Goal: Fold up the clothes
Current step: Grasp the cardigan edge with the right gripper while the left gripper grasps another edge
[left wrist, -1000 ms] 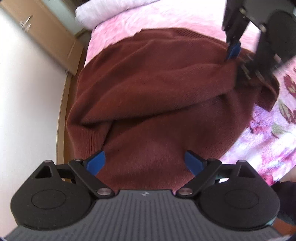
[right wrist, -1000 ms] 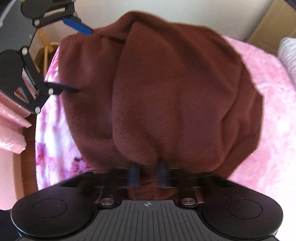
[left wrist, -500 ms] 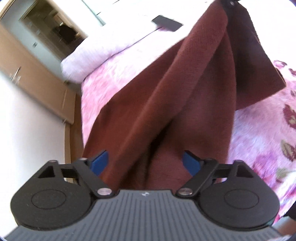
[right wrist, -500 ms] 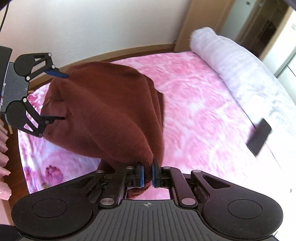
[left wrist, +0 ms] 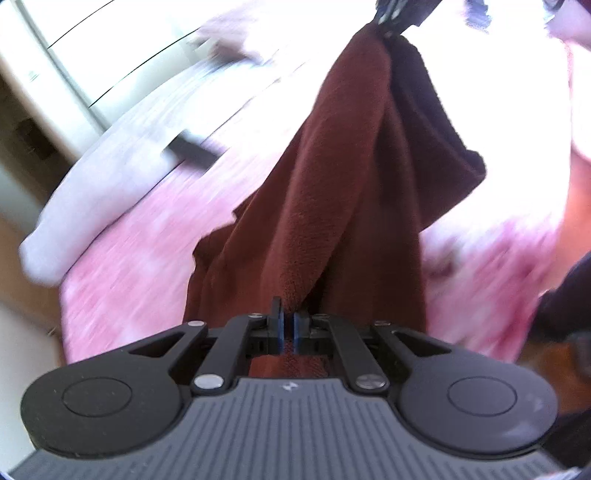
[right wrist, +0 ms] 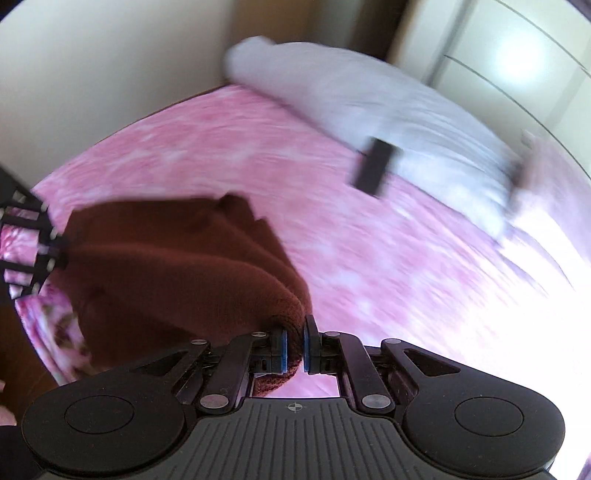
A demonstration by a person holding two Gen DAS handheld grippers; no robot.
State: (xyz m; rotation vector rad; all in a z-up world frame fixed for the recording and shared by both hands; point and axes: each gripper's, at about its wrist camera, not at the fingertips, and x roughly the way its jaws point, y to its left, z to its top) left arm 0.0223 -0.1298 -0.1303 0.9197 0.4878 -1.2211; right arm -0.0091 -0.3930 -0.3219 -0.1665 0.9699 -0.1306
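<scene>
A dark red knit sweater (left wrist: pixel 332 192) hangs stretched between my two grippers above the pink bed. My left gripper (left wrist: pixel 288 326) is shut on one end of it. My right gripper (right wrist: pixel 294 349) is shut on the other end of the sweater (right wrist: pixel 177 266). In the left wrist view the right gripper (left wrist: pixel 393 16) shows at the top edge, holding the fabric up. In the right wrist view the left gripper (right wrist: pixel 40 243) shows at the left edge, gripping the fabric. The sweater's lower folds hang toward the bed. Both views are motion-blurred.
The bed has a pink flowered sheet (right wrist: pixel 369 251). A white rolled duvet (right wrist: pixel 369 99) lies along its far side with a black phone-like slab (right wrist: pixel 373 166) on it; the slab also shows in the left wrist view (left wrist: pixel 192 149). White wardrobe doors (right wrist: pixel 517 55) stand behind.
My left gripper has shut on the sweater; it was open before. Both grippers have lifted the sweater off the bed and pulled it taut between them.
</scene>
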